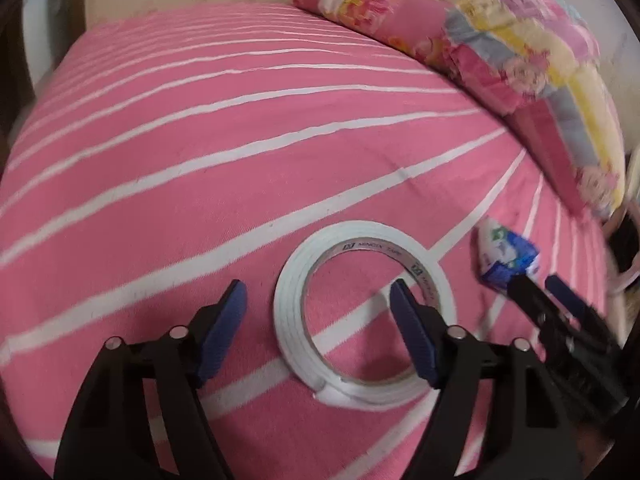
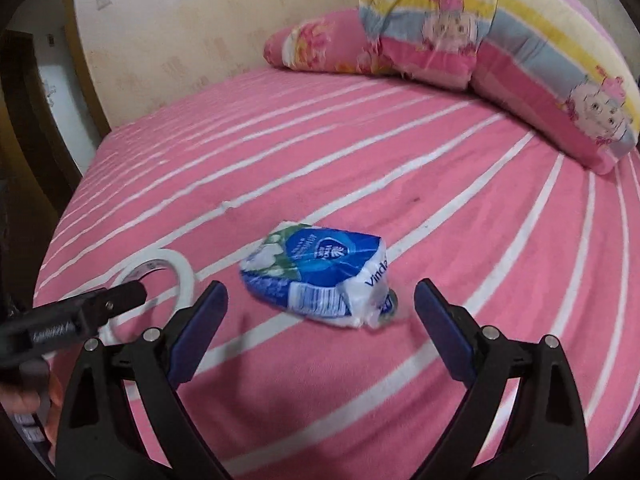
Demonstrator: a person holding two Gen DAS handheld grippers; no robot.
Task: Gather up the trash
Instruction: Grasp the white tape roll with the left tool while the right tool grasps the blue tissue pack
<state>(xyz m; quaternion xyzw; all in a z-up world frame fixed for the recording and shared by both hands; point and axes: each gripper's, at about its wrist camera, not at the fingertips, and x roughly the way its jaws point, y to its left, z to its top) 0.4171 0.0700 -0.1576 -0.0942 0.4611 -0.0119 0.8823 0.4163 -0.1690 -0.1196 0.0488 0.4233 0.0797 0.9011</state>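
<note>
A white tape roll (image 1: 362, 394) lies flat on the pink striped bed sheet (image 1: 180, 152). My left gripper (image 1: 317, 289) stands open over it, one finger inside the ring and the other outside its left wall, neither pad pressing. A crumpled blue-and-white tissue pack (image 2: 316, 276) lies to the right of the roll. My right gripper (image 2: 321, 286) is open just short of the pack, with a finger on either side. In the left wrist view the pack (image 1: 506, 254) sits right at the right gripper's tips (image 1: 536, 284). In the right wrist view a left finger (image 2: 116, 298) reaches into the roll (image 2: 186, 276).
A floral pillow (image 2: 316, 46) and a folded cartoon quilt (image 2: 540, 52) lie along the far side of the bed by the beige wall (image 2: 200, 32). The mattress edge drops off at the left beside a dark door frame (image 2: 24, 120).
</note>
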